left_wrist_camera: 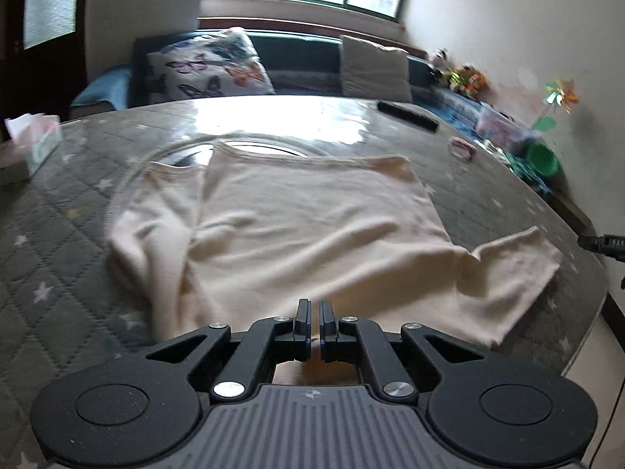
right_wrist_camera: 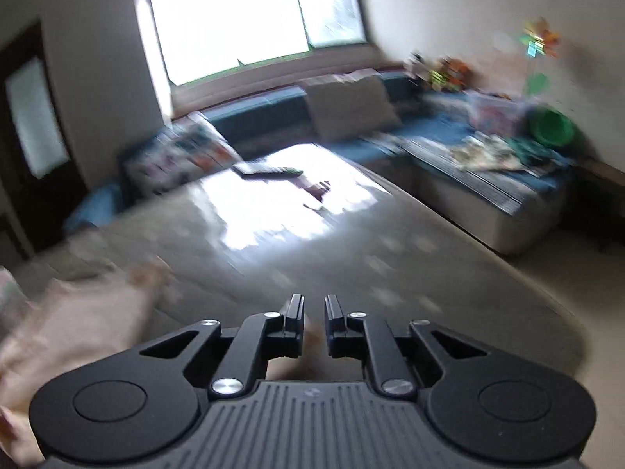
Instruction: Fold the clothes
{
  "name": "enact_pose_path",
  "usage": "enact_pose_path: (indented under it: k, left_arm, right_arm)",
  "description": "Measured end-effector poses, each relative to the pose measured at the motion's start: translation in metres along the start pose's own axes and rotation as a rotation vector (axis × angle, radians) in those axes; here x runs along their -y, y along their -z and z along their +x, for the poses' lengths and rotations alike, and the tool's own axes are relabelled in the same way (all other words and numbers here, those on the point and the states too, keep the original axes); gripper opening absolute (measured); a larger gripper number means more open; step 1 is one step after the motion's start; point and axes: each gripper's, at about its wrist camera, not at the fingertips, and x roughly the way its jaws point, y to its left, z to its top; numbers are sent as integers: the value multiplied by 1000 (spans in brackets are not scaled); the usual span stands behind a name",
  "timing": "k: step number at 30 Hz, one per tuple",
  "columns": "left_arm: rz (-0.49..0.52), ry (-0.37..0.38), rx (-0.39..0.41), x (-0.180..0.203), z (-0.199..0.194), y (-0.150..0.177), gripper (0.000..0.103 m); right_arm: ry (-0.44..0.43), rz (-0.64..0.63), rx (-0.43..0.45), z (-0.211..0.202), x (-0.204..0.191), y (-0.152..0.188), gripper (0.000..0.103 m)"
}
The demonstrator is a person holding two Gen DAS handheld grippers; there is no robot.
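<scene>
A cream T-shirt (left_wrist_camera: 304, 226) lies spread on the quilted grey table (left_wrist_camera: 58, 242), its left side folded in and one sleeve (left_wrist_camera: 519, 269) sticking out at the right. My left gripper (left_wrist_camera: 315, 305) hovers over the shirt's near edge with its jaws almost together and nothing seen between them. In the blurred right wrist view the shirt (right_wrist_camera: 78, 320) shows at the lower left. My right gripper (right_wrist_camera: 313, 301) is above the table (right_wrist_camera: 390, 265), right of the shirt, with a narrow gap between its fingers and nothing in it.
A tissue box (left_wrist_camera: 35, 144) stands at the table's left edge. A dark remote (left_wrist_camera: 406, 115) and a small pink item (left_wrist_camera: 463, 148) lie at the far right. A blue sofa (left_wrist_camera: 300, 62) with cushions, toys and a green bowl (left_wrist_camera: 541, 158) stands behind.
</scene>
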Motion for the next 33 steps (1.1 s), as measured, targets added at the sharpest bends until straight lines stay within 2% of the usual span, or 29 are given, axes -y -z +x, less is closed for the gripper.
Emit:
enact_pose_path:
  k: [2, 5, 7, 10, 14, 18, 24, 27, 32, 33]
  left_arm:
    - [15, 6, -8, 3, 5, 1, 4]
    - [21, 9, -25, 5, 11, 3, 4]
    - [12, 15, -43, 4, 15, 7, 4]
    - [1, 19, -76, 1, 18, 15, 4]
    - [-8, 29, -93, -5, 15, 16, 4]
    - [-20, -29, -30, -17, 10, -10, 8]
    - [-45, -138, 36, -46, 38, -67, 11]
    - [-42, -183, 31, -60, 63, -90, 21]
    - [-37, -212, 23, -72, 105, -120, 44]
    - [-36, -210, 24, -75, 113, -124, 45]
  right_arm:
    - [29, 4, -24, 0, 9, 6, 12]
    - [-5, -6, -27, -2, 8, 6, 15]
    - [-51, -30, -35, 5, -5, 3, 22]
    - [-110, -72, -69, 24, -29, 4, 22]
    - [-127, -119, -134, 49, -54, 7, 22]
    - [-118, -149, -153, 60, -65, 4, 22]
    - [-212, -204, -151, 70, -95, -20, 22]
    - [-287, -212, -178, 84, -116, -33, 22]
    - [-358, -247, -211, 114, -155, -47, 22]
    - [-368, -253, -221, 122, -162, -50, 22]
